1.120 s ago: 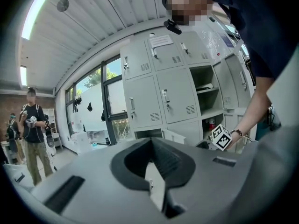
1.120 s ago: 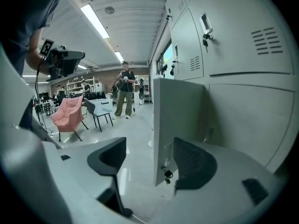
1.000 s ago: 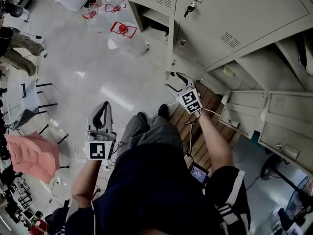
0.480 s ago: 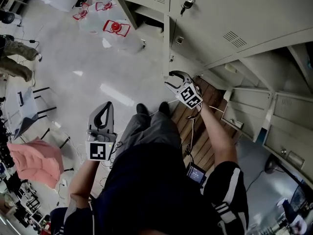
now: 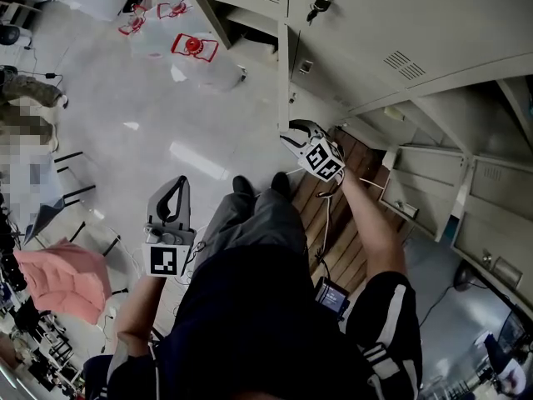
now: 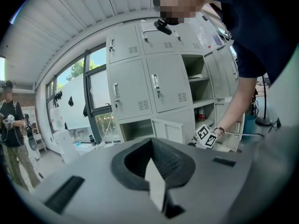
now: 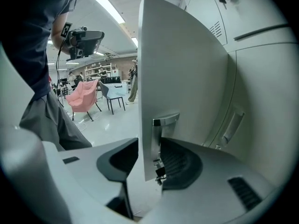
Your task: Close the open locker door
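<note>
Your right gripper [image 7: 149,146] has the free edge of the open locker door [image 7: 187,69] between its fingers. They have just been closing, and the dark pads now look pressed against both faces of the sheet. The grip is low on the door, right at the metal latch plate [image 7: 162,125] (the door's bottom corner reaches deep between the fingers).

From the left gripper view, the door belongs to the lowest row of the grey locker bank [image 6: 140,78]. It stands swung out from its compartment, roughly square to the locker fronts. In the head view you see it from above as a narrow pale strip, with the right gripper at its near end.

Your left gripper [image 5: 178,183] hangs well apart, out over the pale floor [image 5: 166,115] beside your left leg. Its fingers are pressed together at the tips with nothing between them.

A bunch of keys [image 5: 321,5] hangs from an upper locker. A pink chair [image 5: 62,277] stands behind you to the left, and slatted wooden boards [image 5: 333,215] lie under your right forearm.
</note>
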The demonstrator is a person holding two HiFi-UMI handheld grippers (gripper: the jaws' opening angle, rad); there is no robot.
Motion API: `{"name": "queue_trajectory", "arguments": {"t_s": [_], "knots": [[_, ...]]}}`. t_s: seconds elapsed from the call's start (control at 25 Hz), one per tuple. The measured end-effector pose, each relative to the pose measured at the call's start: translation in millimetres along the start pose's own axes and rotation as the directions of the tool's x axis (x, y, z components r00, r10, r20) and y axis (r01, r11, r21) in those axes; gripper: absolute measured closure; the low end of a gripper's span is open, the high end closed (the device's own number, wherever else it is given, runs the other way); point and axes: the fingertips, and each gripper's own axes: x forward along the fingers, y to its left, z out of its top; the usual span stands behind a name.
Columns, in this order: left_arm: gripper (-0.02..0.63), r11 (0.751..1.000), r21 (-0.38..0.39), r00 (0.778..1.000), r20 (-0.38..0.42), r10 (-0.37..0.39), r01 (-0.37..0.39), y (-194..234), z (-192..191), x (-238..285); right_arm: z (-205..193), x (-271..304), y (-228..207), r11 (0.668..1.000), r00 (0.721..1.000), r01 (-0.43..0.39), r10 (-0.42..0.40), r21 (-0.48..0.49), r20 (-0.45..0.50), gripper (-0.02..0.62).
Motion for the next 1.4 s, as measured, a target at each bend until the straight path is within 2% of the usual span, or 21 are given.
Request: {"name": "queue_trajectory", "arguments": {"t_s": [0.08,0.4,0.52,0.68,0.84,1.16,1.4], "knots": [[0.601,1.0,0.003,1.0,0.003,0.0,0.0,1.8,-0.1,0.3,-0.3,1.0,-0.4,1.0,1.0,-0.003,0.003,-0.005,-0.001,0.46],[0.601,1.0,-0.007,1.0,-0.007,0.0,0.0,1.2,-2.9,3.1,2.7,6.6,1.3,0.999,1.0,-0.024,0.023,-0.022,-0.009,0.472],[0.601,1.0,-0.013,1.0,-0.027,0.007,-0.008,3.8,-7.3,2.6,4.0,9.7,2.5,1.0,1.0,-0.007,0.007,0.001,-0.007,0.474],[0.601,0.999,-0.021,0.999,0.007,0.04,-0.04,13.5,-1.3,4.2,10.6,18.5,5.6,0.999,1.0,0.015,-0.015,0.039,-0.006,0.476],[0.601,0.997,-0.025,0.997,-0.002,0.071,-0.071,22.1,0.6,4.2,18.7,29.9,9.6,0.998,1.0,0.024,-0.024,0.064,-0.008,0.477],[0.601,0.994,0.004,0.994,0.013,0.111,-0.111,33.2,1.6,11.4,34.9,51.9,12.5,0.994,0.998,0.058,-0.058,0.095,0.003,0.479],[0.601,0.991,-0.026,0.991,0.018,0.134,-0.133,52.5,6.7,10.2,49.1,70.2,14.0,0.99,0.996,0.084,-0.084,0.117,-0.007,0.48]]}}
